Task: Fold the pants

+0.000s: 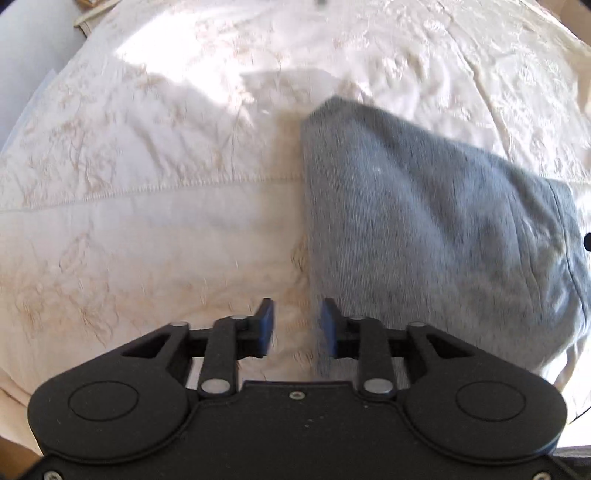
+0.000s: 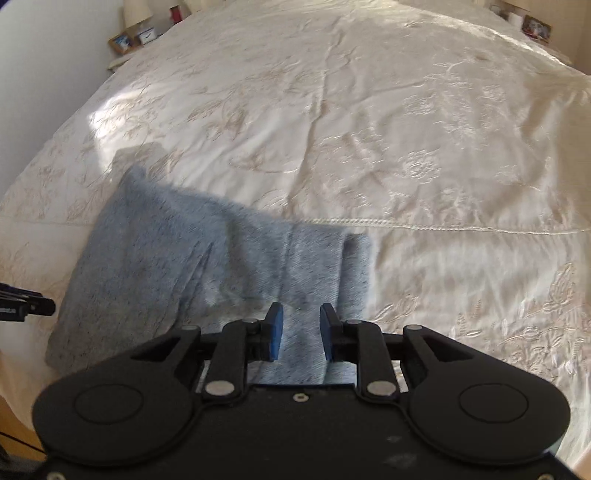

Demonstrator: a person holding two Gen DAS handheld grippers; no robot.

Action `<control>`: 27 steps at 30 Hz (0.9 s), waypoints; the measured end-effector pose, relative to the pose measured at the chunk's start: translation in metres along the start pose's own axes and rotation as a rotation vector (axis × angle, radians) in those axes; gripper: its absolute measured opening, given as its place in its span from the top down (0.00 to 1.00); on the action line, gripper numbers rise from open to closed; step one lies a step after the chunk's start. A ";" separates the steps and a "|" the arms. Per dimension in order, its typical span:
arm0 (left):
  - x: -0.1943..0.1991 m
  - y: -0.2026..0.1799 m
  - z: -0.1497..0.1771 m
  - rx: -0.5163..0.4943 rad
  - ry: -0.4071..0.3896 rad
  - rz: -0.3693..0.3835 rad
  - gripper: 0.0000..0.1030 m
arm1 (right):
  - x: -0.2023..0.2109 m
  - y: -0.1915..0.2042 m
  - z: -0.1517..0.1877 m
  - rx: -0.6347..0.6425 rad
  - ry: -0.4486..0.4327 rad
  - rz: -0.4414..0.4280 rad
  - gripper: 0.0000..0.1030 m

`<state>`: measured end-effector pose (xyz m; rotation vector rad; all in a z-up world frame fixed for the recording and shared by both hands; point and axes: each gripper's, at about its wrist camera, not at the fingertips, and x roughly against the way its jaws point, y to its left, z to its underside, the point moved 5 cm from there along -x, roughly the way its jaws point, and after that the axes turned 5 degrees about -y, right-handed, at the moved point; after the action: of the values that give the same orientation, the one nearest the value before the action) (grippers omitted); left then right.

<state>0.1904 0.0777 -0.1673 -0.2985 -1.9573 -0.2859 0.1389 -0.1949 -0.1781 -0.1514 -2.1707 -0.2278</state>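
Observation:
The grey-blue knit pants (image 1: 424,229) lie folded in a thick bundle on the cream bedspread (image 1: 147,229). In the left wrist view my left gripper (image 1: 297,326) hovers at the bundle's left edge, its jaws apart; the blue pads press on nothing, and the cloth edge runs just inside the right pad. In the right wrist view the pants (image 2: 177,258) spread out to the left, with a folded strip running under my right gripper (image 2: 301,330). That gripper stands open above the strip, and cloth shows in the gap without being pinched.
The embroidered bedspread (image 2: 406,147) stretches far ahead and to the right. Bedside tables with picture frames (image 2: 122,42) and small items (image 2: 535,26) stand at the bed's far corners. A black part of the left gripper (image 2: 26,304) shows at the left edge.

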 end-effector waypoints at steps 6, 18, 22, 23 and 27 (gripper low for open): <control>-0.033 -0.012 -0.001 -0.039 0.039 0.054 0.52 | -0.025 -0.028 -0.003 -0.057 0.048 -0.027 0.73; -0.064 -0.007 0.013 -0.020 0.024 0.065 0.25 | -0.061 -0.041 0.009 -0.193 0.160 -0.057 0.67; -0.066 0.009 0.015 0.060 0.031 0.150 0.24 | -0.063 -0.042 0.006 -0.230 0.189 -0.055 0.69; -0.069 0.012 0.015 0.079 0.036 0.165 0.23 | -0.065 -0.041 0.005 -0.218 0.185 -0.061 0.75; -0.077 0.011 0.011 0.125 0.045 0.180 0.17 | -0.061 -0.031 0.005 -0.161 0.165 -0.073 0.89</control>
<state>0.2138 0.0858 -0.2415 -0.3810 -1.8807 -0.0526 0.1643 -0.2253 -0.2344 -0.1393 -1.9954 -0.4425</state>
